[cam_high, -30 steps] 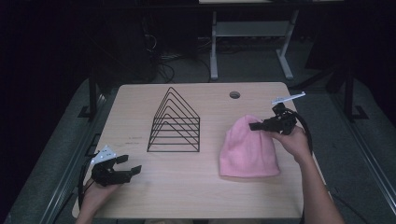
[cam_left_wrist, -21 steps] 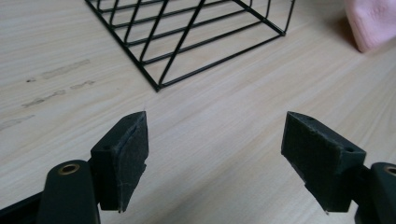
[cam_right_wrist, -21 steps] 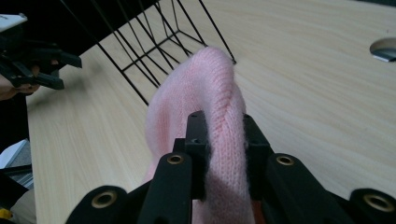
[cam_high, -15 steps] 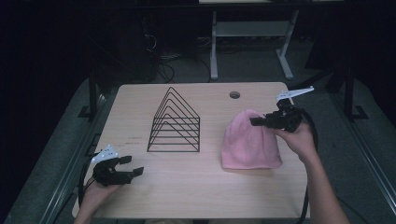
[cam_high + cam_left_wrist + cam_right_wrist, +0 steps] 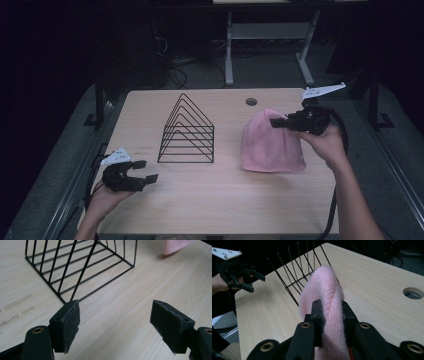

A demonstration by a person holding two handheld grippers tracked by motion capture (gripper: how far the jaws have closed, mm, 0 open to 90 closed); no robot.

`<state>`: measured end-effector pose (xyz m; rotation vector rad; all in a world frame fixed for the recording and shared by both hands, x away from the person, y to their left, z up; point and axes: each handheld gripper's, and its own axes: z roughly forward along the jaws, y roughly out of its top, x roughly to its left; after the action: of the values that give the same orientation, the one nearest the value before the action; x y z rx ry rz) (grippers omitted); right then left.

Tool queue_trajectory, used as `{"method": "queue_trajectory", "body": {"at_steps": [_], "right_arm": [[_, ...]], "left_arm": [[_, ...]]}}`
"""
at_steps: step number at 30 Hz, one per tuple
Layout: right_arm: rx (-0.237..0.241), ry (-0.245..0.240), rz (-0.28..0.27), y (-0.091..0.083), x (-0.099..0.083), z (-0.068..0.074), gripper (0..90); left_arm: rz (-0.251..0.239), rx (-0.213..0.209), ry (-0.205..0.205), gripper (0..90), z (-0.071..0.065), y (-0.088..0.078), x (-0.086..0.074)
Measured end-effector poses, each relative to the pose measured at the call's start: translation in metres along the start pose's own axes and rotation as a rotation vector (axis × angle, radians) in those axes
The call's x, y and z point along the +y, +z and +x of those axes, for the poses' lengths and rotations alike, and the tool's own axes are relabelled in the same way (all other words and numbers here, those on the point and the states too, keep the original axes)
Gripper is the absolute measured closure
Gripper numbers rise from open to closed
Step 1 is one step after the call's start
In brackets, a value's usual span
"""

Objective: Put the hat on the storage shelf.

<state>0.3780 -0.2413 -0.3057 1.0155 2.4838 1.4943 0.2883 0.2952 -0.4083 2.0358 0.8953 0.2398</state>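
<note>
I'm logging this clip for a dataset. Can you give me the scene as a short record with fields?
surface: wooden table
rack: black wire rack, upright, mid-table
garment: pink knit hat, its top pinched and lifted
right tool: shut on the hat
left tool: open, holding nothing, near the table's left front corner

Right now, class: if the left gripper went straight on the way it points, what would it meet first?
Probably the near corner of the black wire rack; the open left gripper aims slightly beside it, so depth is uncertain.
</note>
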Motion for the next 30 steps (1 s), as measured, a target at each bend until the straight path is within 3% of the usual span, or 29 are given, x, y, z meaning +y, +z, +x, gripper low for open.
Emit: {"method": "queue_trajectory", "body": {"at_steps": [11,30], "right_arm": [[0.021,-0.041,-0.023,-0.003,0.026,0.013,77.2],[0.066,-0.139,-0.043,-0.001,0.076,0.046,77.2]], "left_arm": [[-0.015,-0.082,0.097,23.4,-0.018,-0.011,0.041],[-0.046,-0.161,0.169,23.4,-0.024,-0.026,0.093]]}}
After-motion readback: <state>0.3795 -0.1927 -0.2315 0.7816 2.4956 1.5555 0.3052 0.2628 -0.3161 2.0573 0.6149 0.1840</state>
